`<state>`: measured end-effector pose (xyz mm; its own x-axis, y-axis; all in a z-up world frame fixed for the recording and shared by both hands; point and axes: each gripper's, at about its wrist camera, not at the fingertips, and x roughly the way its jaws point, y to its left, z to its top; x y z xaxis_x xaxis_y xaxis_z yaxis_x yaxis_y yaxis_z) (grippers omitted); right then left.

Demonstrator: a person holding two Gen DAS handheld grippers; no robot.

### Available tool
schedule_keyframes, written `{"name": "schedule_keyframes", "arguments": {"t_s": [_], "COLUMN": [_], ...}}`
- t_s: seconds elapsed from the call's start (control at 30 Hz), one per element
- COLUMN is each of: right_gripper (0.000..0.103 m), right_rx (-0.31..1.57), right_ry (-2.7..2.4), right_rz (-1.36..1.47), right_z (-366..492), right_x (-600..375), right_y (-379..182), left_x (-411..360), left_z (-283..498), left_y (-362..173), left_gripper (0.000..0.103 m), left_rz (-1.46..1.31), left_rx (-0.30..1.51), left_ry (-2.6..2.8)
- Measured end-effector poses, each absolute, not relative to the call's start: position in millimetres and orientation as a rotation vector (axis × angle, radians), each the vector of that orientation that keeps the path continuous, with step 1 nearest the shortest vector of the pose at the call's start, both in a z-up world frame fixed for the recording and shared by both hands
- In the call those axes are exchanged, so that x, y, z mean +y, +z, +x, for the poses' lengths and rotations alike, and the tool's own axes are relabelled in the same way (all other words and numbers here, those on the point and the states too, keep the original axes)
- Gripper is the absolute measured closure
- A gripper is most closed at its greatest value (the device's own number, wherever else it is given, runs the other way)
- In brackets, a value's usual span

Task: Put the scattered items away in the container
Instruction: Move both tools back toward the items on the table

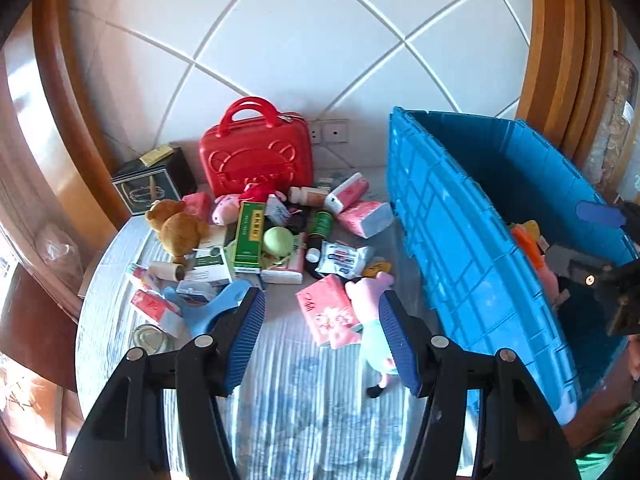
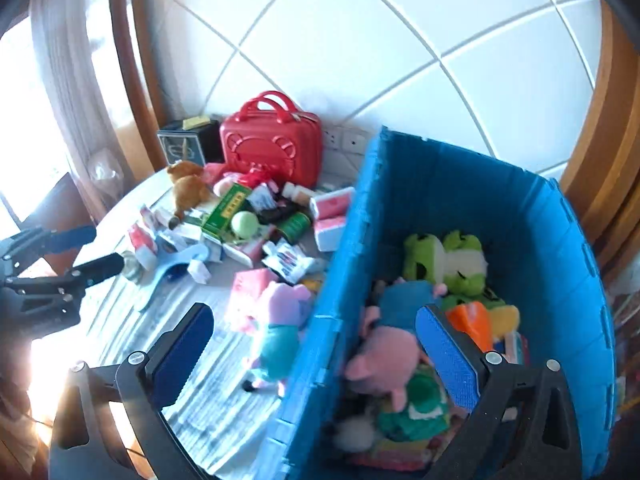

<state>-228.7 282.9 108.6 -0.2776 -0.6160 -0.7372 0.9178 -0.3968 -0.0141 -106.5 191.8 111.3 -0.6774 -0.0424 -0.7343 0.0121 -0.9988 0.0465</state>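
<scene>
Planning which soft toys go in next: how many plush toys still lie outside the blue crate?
3: brown teddy bear beside the black box, small pink plush before the red case, pink pig doll against the crate. Clutter may hide more.

Bright daylight, left-side window glare, slight motion blur, fisheye-curved edges.

A lived-in home: white tiled wall with sockets just behind the red toy suitcase, wooden door frames either side of it, plush toys and tissue packs strewn before it.
</scene>
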Motion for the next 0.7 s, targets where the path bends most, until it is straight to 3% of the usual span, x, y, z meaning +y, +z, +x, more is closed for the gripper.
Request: {"name": "schedule_keyframes", "arguments": {"t_s": [0.17, 0.5, 0.7], "right_gripper": [0.000, 0.000, 0.000], "right_rx": [0.543, 0.677, 0.737], "right_ry": [-1.873, -1.850, -1.812], "right_rz": [0.774, 0.814, 0.792], "right_z": [-156, -42, -22], "right_x": [228, 146, 116], "right_y": [92, -13, -54], "left_x": [122, 39, -1], "left_z": [-82, -59, -65], "left_y": [83, 6, -42], "left_gripper": [0.044, 0.044, 0.044], "left_rz": [1.188, 1.210, 1.261], "left_rx": [-0.119, -0.087, 0.080], "left_ry": [-2.855, -2.778, -2.693]}}
